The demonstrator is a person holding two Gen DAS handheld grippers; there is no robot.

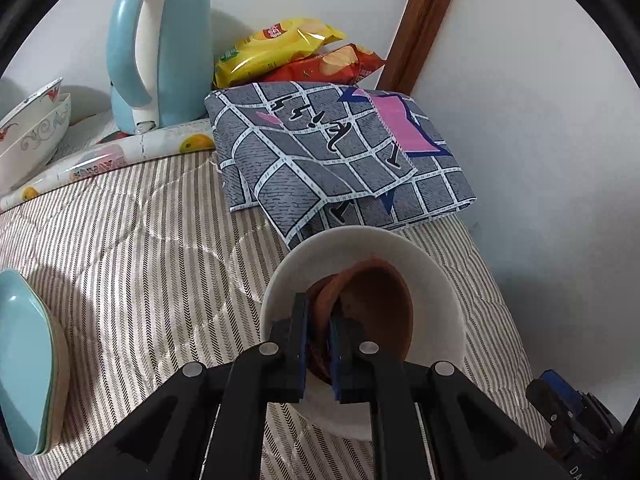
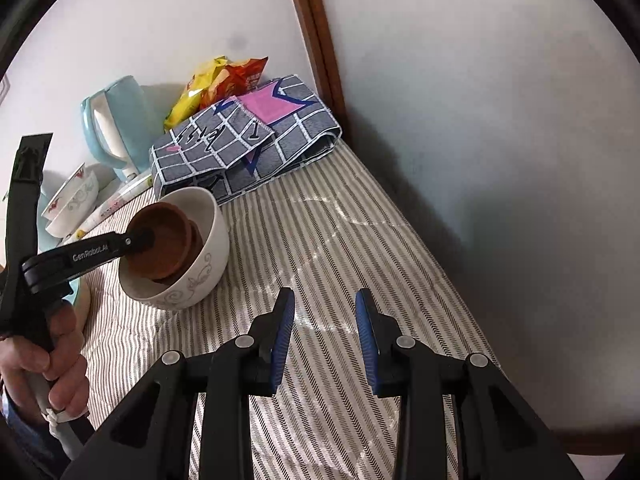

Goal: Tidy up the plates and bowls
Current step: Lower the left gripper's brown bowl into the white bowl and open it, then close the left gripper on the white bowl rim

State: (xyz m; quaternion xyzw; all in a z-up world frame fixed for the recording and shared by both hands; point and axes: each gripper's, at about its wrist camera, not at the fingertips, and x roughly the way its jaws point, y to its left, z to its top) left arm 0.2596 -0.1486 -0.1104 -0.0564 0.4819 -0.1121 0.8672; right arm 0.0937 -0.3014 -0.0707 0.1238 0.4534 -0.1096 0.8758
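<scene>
1. The left gripper (image 1: 318, 344) is pinching the near rim of the small brown wooden bowl (image 1: 376, 304), jaws pressed on its wall.
2. That brown bowl is sitting tilted inside the white ceramic bowl with grey scrollwork (image 2: 200, 276) on the striped quilted cover (image 2: 340, 240).
3. The right gripper (image 2: 325, 340) is hanging spread and empty; in its view the nested bowls are lying at ten o'clock, so the left hand (image 2: 60, 364) is nearer.

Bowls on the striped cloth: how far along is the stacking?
Done: one brown bowl lies nested in the white bowl, and the teal plates are stacked. In hand: the left gripper is shut on a second brown bowl's rim inside the white one. Left: release it; the patterned bowls look stacked already. The right gripper is open and idle.
</scene>
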